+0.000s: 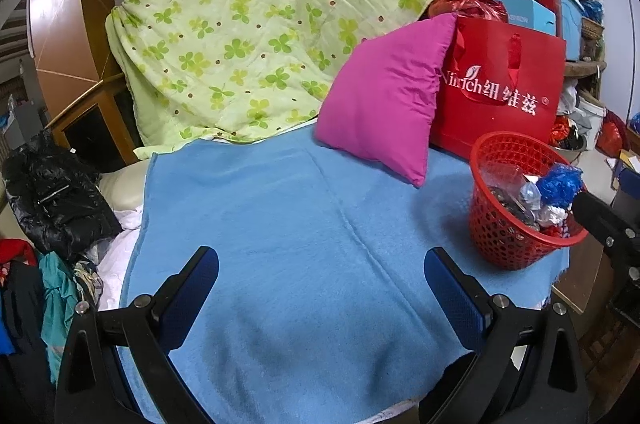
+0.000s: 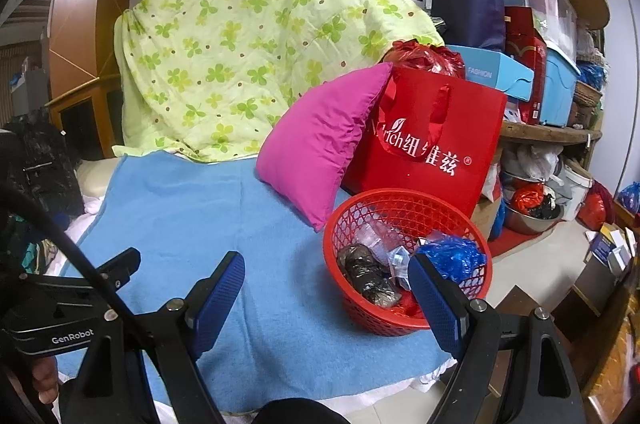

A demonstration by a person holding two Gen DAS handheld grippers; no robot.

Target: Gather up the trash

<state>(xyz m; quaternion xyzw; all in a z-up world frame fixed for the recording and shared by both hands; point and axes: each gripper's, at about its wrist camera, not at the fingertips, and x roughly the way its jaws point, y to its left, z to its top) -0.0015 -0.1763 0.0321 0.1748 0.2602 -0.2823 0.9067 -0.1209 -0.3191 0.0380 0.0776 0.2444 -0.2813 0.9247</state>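
**Left wrist and right wrist views: trash gathered in basket, cloth bare**

Item 1. Red perforated plastic basket [image 2: 408, 256], round, standing on the right near corner of the light blue fleece cloth [image 2: 240, 224]. Contents: a blue crumpled plastic bag [image 2: 456, 256], a dark grey crinkled wrapper bundle [image 2: 368, 274], clear plastic film and small silvery scraps. The same basket [image 1: 516, 204] shows at the right edge of the left wrist view, again holding trash.

Item 2. Light blue fleece cloth [image 1: 300, 224]. No loose trash visible anywhere on its surface in either view.

Item 3. Left gripper [image 1: 320, 288], black frame with blue pads. Fingers apart, nothing between them; hovers over the near middle of the cloth.

Item 4. Right gripper [image 2: 328, 296], same build. Fingers apart and empty; its right finger overlaps the near rim of the basket in the picture, contact not determinable.

Item 5. Surroundings, not trash as far as can be judged: magenta satin cushion [image 2: 320, 144] leaning against a red paper gift bag with white lettering [image 2: 432, 144], both at the far right of the cloth; pale green clover-print quilt [image 2: 248, 36] draped behind.

Status, as a judgement: collection appears essentially complete. All visible trash sits in the basket; both grippers are free. Remaining: at most a check for pieces hidden by cushion or quilt.
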